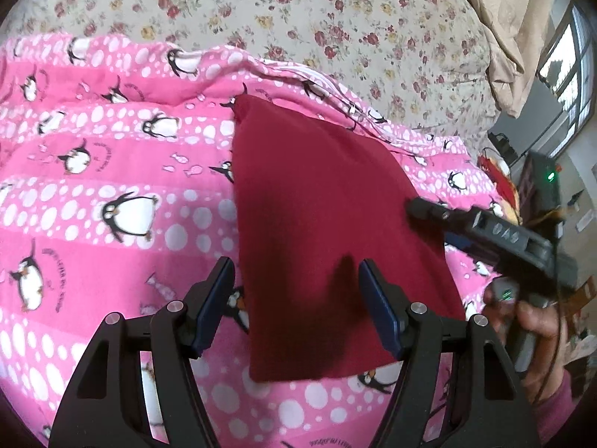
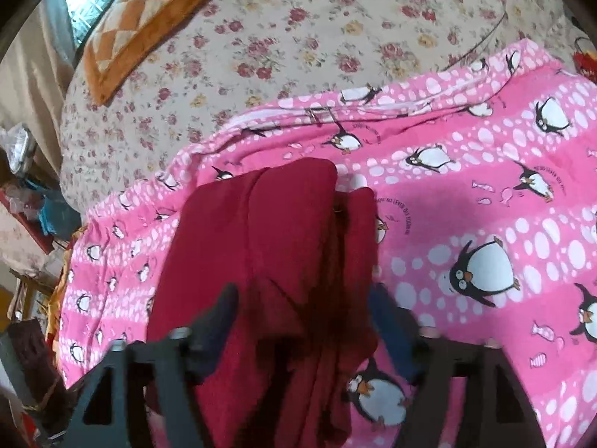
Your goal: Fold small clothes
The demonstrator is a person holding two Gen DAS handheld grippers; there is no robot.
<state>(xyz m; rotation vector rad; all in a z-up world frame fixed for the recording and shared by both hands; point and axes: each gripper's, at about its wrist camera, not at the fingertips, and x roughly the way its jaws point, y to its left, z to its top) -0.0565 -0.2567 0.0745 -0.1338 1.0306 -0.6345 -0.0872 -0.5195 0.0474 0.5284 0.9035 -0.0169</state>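
Note:
A dark red garment (image 1: pixel 328 231) lies folded flat on a pink penguin-print blanket (image 1: pixel 112 171). My left gripper (image 1: pixel 296 298) is open just above its near edge, with nothing between the fingers. My right gripper (image 1: pixel 418 209) comes in from the right in the left wrist view, its tip over the garment's right side. In the right wrist view the right gripper (image 2: pixel 302 310) is open and blurred, with the red garment (image 2: pixel 261 246) lying bunched in folds below and between the fingers, on the pink blanket (image 2: pixel 466 194).
The blanket lies on a floral bedsheet (image 1: pixel 298 7). An orange checked pillow (image 2: pixel 149 18) sits at the far left of the bed. A window (image 1: pixel 574 71) and cluttered shelves (image 2: pixel 26 201) stand beside the bed.

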